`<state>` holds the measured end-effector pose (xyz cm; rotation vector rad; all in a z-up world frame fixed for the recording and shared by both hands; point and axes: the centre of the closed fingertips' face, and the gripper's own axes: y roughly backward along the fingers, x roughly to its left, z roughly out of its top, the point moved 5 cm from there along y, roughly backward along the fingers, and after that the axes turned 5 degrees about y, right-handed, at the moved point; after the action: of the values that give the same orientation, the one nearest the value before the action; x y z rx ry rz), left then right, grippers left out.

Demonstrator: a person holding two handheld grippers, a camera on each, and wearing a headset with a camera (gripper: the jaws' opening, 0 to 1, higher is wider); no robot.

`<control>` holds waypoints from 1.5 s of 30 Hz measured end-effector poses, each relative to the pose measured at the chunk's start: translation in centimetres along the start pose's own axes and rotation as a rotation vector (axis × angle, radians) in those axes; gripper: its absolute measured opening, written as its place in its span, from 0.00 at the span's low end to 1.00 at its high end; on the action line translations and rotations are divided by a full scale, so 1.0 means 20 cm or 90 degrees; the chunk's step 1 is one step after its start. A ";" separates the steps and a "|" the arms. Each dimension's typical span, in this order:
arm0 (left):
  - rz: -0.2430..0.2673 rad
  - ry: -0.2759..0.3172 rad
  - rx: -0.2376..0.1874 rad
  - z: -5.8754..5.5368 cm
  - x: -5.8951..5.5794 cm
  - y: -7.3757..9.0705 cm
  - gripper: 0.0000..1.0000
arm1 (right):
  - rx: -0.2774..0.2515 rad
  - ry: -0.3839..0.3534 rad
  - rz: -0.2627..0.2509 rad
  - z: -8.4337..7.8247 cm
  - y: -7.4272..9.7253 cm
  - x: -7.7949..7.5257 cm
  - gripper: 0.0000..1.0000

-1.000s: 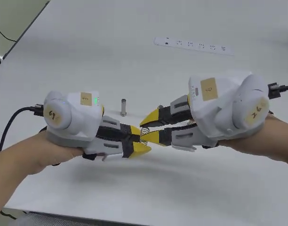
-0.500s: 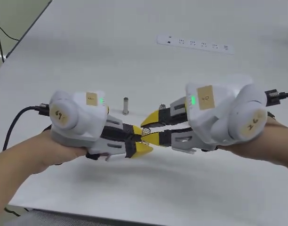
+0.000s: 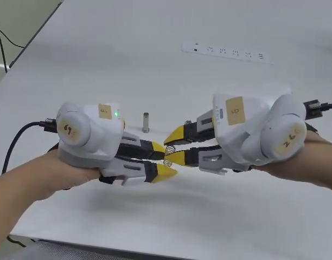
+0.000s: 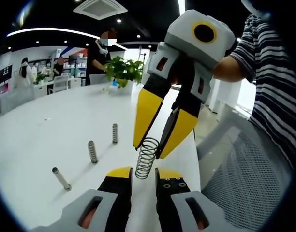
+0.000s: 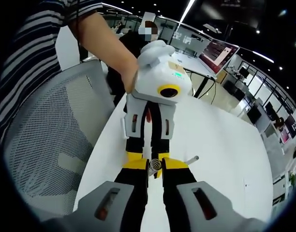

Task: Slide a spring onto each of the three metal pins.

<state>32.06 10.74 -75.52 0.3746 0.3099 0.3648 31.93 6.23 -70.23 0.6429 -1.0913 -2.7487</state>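
A small steel spring (image 3: 167, 155) hangs above the white table between both grippers. My right gripper (image 3: 174, 148) is shut on its upper end; in the left gripper view its yellow jaws pinch the spring (image 4: 147, 157) from above. My left gripper (image 3: 161, 160) is open, and the spring's lower end sits loosely between its tips (image 4: 144, 172). In the right gripper view the spring (image 5: 154, 166) lies between my own tips. One bare metal pin (image 3: 146, 122) stands behind the grippers. In the left gripper view the bare pin (image 4: 61, 178) stands beside two spring-covered pins (image 4: 92, 151) (image 4: 114, 133).
A white power strip (image 3: 227, 53) lies at the far side of the table. The table's front edge (image 3: 155, 250) runs just below my hands. A mesh chair (image 5: 51, 145) stands beside the bench, and a potted plant (image 4: 124, 70) sits far down it.
My left gripper's jaws have parted slightly around the spring while the right gripper keeps its hold. Both grippers stay tip to tip; the head camera shifted a little.
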 end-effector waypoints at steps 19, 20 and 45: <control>0.063 0.046 -0.007 -0.06 0.08 0.14 0.38 | 0.004 -0.014 -0.025 -0.03 0.01 -0.05 0.08; 0.071 0.050 -0.011 -0.06 0.09 0.15 0.40 | 0.004 -0.015 -0.027 -0.03 0.01 -0.05 0.08; 0.170 0.100 -0.044 -0.18 0.17 0.39 0.98 | 0.017 -0.026 -0.034 -0.06 -0.06 -0.07 0.08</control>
<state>31.54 19.83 -76.31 0.3210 0.4009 0.6676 33.79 6.72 -71.28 0.6308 -1.1375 -2.8090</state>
